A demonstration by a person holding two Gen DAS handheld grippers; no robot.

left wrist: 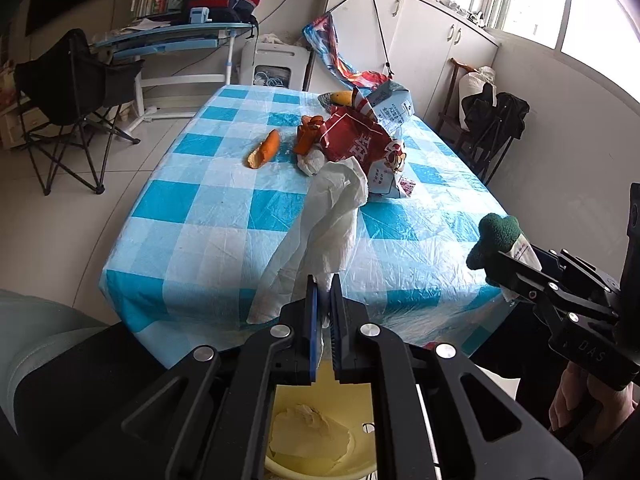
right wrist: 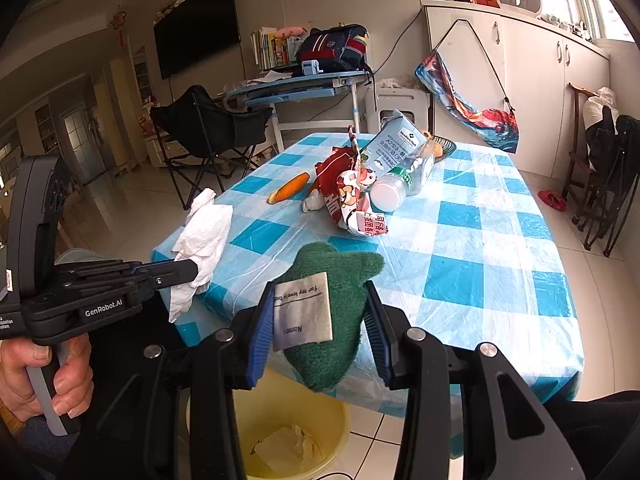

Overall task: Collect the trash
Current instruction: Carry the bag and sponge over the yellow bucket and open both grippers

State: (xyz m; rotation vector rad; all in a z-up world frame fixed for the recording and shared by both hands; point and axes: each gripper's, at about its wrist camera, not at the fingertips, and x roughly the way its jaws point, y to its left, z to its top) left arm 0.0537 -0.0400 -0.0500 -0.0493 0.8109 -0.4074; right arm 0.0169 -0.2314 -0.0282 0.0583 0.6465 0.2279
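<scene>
The left gripper point(left wrist: 324, 292) pinched a white tissue point(left wrist: 320, 232) trailing forward, directly over the yellow bin point(left wrist: 280, 460) (tissue already inside); the right gripper point(right wrist: 316, 320) clamped a green plush toy point(right wrist: 332, 312) above the bin.

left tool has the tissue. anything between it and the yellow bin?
Nothing visible. The left tool is shut on the white tissue, and the yellow bin sits open directly below it, with only paper inside. The table edge lies just ahead.
</scene>
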